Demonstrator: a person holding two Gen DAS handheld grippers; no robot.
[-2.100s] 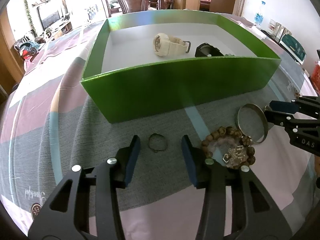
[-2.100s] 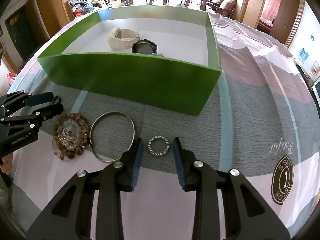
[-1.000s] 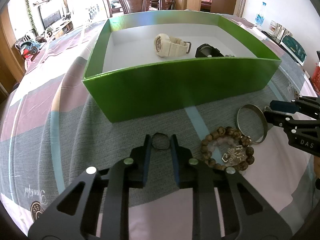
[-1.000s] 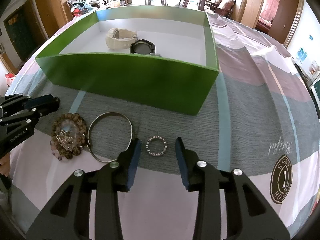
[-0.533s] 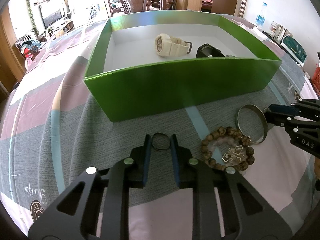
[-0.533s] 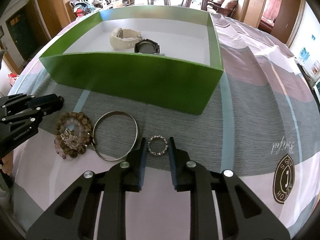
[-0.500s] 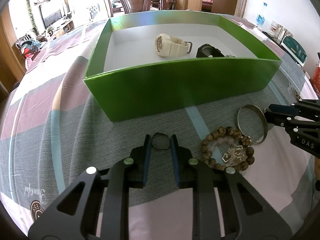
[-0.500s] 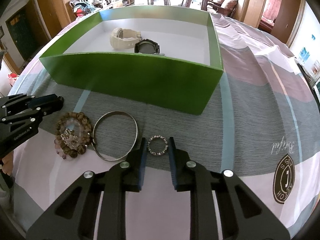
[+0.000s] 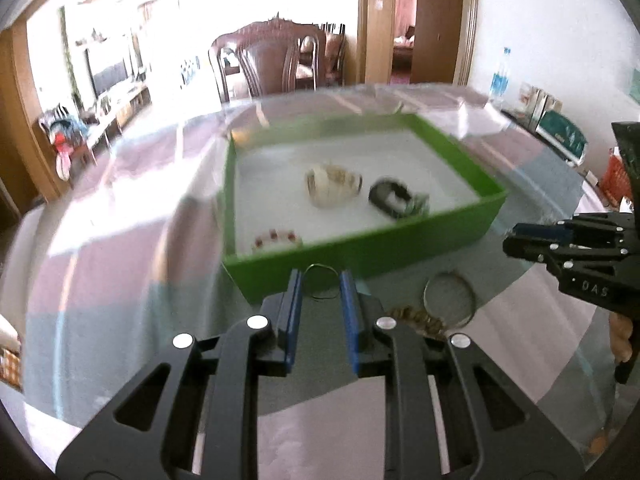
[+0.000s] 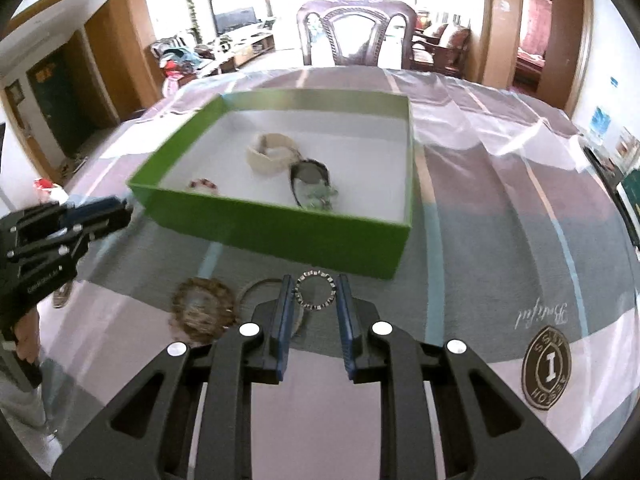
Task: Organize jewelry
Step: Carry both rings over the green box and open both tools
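Inside green box (image 10: 280, 222): 2 watches, 1 bracelet (2 rings in tongs).

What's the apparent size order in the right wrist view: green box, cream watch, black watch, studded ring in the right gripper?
1. green box, by far the largest.
2. cream watch and black watch: too alike to rank.
3. studded ring looks smallest, though it is nearest the camera, so it is truly smaller.
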